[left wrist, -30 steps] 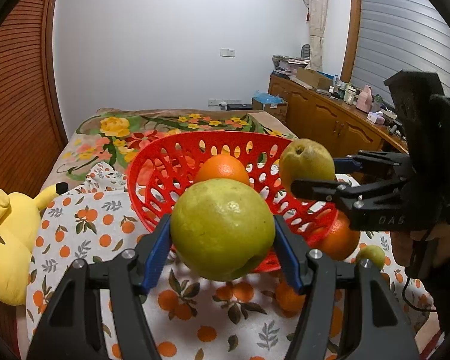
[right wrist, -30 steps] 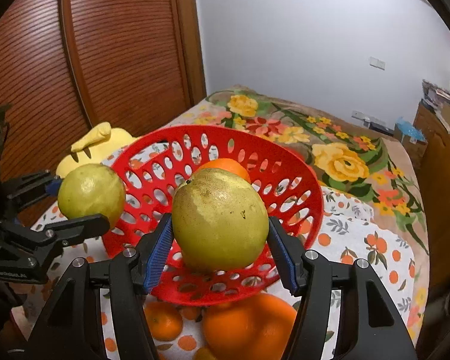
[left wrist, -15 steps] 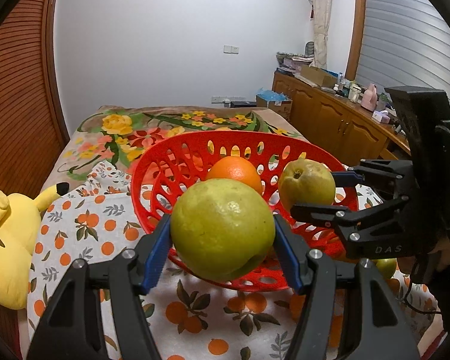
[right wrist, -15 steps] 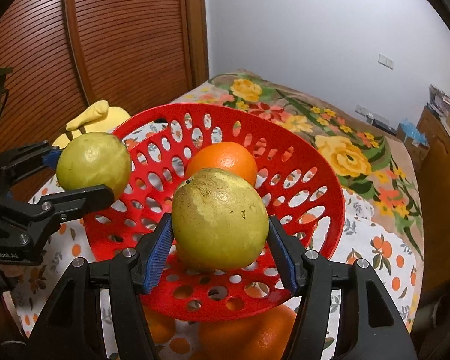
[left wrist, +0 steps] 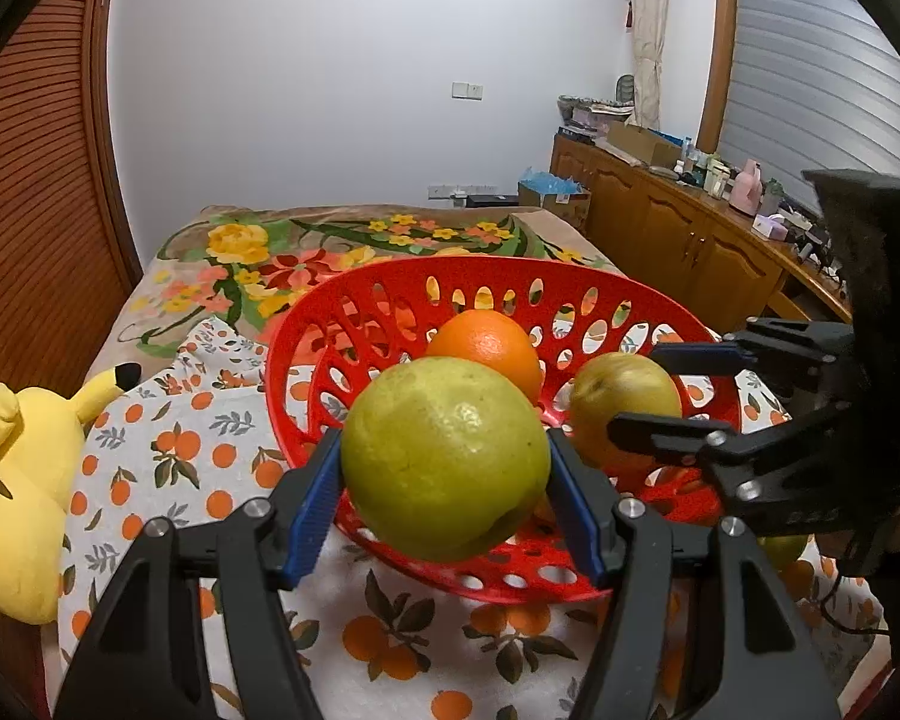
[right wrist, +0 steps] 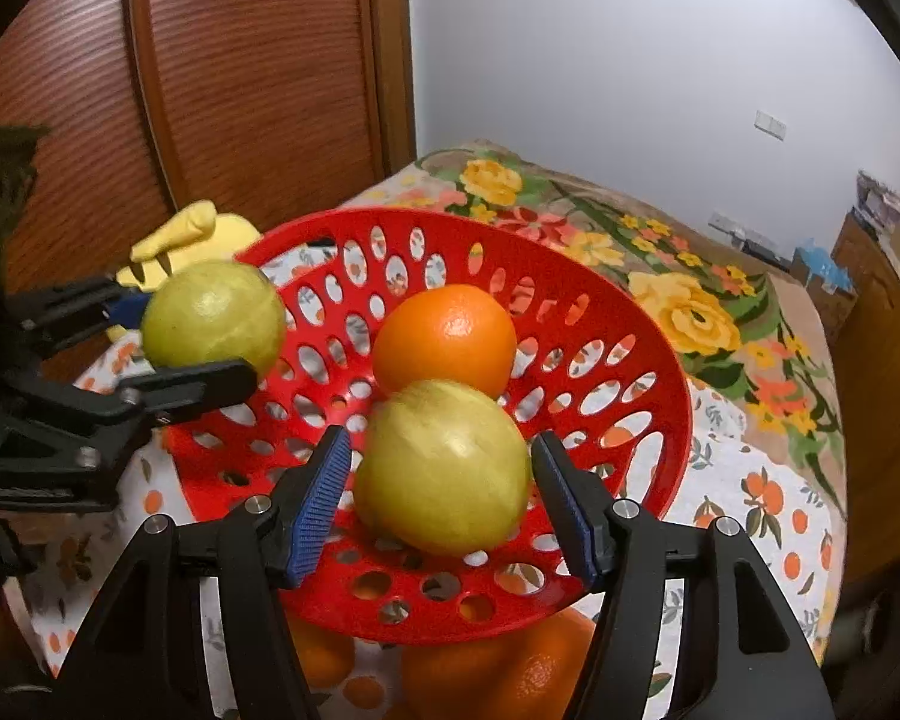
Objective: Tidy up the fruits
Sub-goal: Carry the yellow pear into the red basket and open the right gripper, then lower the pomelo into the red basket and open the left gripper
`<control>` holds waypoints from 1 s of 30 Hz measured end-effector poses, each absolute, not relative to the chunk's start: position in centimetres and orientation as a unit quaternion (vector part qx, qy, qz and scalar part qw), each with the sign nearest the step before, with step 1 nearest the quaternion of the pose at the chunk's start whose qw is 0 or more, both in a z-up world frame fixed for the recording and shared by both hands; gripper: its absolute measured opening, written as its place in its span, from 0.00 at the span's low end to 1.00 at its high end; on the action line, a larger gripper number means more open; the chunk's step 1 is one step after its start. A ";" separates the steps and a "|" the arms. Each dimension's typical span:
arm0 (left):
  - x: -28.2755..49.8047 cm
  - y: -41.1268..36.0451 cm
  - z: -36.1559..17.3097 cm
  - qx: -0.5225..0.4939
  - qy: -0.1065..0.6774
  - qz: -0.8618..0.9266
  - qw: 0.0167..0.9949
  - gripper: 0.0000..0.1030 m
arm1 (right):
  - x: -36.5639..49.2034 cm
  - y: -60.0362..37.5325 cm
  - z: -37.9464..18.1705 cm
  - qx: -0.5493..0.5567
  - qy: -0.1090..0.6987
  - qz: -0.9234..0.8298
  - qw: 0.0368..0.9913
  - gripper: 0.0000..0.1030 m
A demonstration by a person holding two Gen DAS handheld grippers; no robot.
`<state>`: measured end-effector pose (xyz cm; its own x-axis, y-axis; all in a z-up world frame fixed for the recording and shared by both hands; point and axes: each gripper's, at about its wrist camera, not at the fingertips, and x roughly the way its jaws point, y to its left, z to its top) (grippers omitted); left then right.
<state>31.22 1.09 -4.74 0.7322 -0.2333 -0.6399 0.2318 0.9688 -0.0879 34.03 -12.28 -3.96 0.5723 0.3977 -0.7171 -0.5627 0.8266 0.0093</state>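
Note:
A red perforated basket on the orange-print cloth holds one orange. My left gripper is shut on a round green-yellow fruit, held over the basket's near left rim. My right gripper hangs over the basket's inside. A second yellow-green fruit sits blurred between its blue pads. A thin gap shows on each side of it, so the pads no longer press it.
A yellow plush toy lies left of the basket. Loose oranges and a small green fruit lie on the cloth by the basket's near rim. Wooden cabinets stand at the right, a slatted wooden door at the left.
Both grippers came in over the basket. The right gripper's fruit, gripped tight before, has dropped slightly between the pads and come free of them. The left gripper still holds its fruit.

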 end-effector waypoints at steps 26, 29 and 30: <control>33.3 0.6 -6.0 0.008 0.367 -0.118 0.923 0.62 | 31.5 -16.1 -1.4 -0.069 0.339 0.257 0.902 0.63; 33.2 0.3 -6.1 0.015 0.369 -0.117 0.922 0.62 | 31.1 -16.3 -1.4 -0.068 0.339 0.254 0.903 0.63; 33.2 0.2 -6.2 0.014 0.370 -0.118 0.921 0.63 | 31.0 -16.4 -1.4 -0.067 0.339 0.253 0.904 0.63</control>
<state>33.24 0.21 -6.16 0.6978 -0.2078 -0.6855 0.2286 0.9715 -0.0619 30.98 -16.40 -1.38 0.6426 0.4116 -0.6463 -0.5027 0.8630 0.0498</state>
